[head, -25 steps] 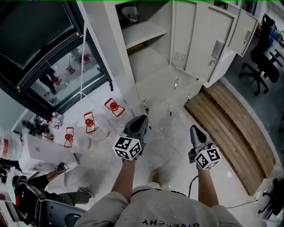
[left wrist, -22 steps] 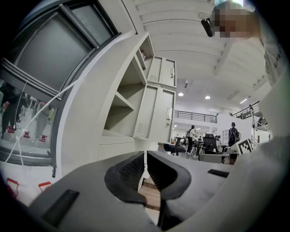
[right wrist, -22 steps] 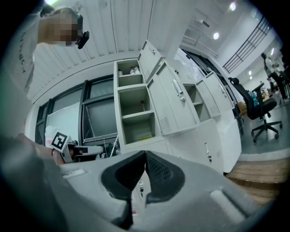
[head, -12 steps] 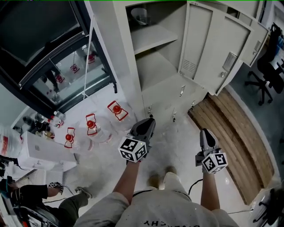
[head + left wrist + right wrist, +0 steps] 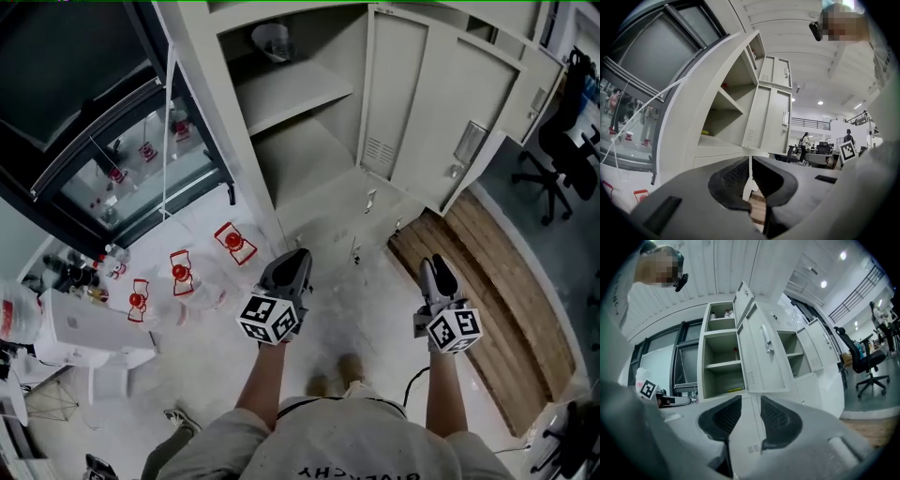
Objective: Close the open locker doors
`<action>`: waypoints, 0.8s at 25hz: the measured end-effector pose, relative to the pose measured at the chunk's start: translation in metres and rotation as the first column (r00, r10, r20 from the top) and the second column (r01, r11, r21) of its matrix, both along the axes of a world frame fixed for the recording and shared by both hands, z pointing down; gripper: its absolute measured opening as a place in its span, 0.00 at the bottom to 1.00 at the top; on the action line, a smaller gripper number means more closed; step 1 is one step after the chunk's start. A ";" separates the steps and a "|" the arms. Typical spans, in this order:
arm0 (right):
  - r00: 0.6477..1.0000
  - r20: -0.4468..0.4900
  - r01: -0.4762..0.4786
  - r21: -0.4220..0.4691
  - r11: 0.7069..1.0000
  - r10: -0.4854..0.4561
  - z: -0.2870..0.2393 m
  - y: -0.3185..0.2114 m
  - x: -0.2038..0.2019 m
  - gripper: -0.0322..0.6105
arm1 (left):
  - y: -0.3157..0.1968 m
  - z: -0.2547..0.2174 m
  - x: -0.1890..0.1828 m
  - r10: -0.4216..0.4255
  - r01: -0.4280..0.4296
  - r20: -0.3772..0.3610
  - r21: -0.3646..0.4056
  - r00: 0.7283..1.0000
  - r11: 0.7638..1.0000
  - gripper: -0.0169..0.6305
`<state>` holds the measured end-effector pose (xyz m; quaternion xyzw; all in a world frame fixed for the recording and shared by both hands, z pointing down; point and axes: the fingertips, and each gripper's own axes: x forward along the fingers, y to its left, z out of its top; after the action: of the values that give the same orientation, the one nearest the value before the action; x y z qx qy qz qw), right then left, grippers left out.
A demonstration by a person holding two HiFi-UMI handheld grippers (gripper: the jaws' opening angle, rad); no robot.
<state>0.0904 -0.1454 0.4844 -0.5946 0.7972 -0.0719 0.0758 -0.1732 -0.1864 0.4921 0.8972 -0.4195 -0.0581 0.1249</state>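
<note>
Standing before the locker bank (image 5: 281,112), the person holds both grippers level and well apart from every door; nothing is touched yet. The left gripper (image 5: 298,255) has its jaws together except for a hairline slit, with nothing in them. The right gripper (image 5: 437,268) has just been opening its jaws, which stand apart and empty.

Three doors hang open. The nearest door (image 5: 394,103), with vents at its foot, swings out from the right edge of the open compartments. A second door (image 5: 469,122) stands just beyond it, and an upper door (image 5: 536,89) is further right.

Judged from this stance, the step in hand is the approach to the nearest door. To do it well:
1. Set one jaw flat against the door's outer face, near the handle (image 5: 767,344), far from the hinge.
2. Push steadily round the hinge line until the door sits flush.
3. Keep the other gripper clear of the closing gap.

Gripping is probably not needed; a push should serve.

Compartment contents, by the right gripper view: the lower shelf (image 5: 723,392) carries a flat yellow item (image 5: 734,389) at its front edge. The middle shelf (image 5: 723,365) carries a small red item (image 5: 735,350) at the back. The top compartment (image 5: 719,317) holds small things too small to identify. None juts past a shelf edge, so none should block a door.
</note>
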 end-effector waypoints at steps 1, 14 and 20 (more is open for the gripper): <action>1.000 -0.006 -0.004 0.004 1.000 0.004 -0.003 -0.006 0.005 0.24 | -0.003 0.000 0.003 0.001 -0.001 0.001 -0.001 1.000 1.000 0.05; 0.998 -0.022 -0.065 0.069 0.995 0.067 -0.037 -0.072 0.039 0.47 | -0.034 0.002 0.006 -0.056 0.056 0.004 -0.004 0.998 0.998 0.05; 0.998 -0.037 -0.041 0.092 0.995 0.045 -0.053 -0.104 0.053 0.49 | -0.041 0.005 0.012 -0.062 0.062 0.015 -0.014 0.998 0.998 0.05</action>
<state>0.1432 -0.2493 0.4311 -0.6088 0.7880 -0.0221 0.0889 -0.1611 -0.2273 0.4971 0.8834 -0.4483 -0.0524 0.1263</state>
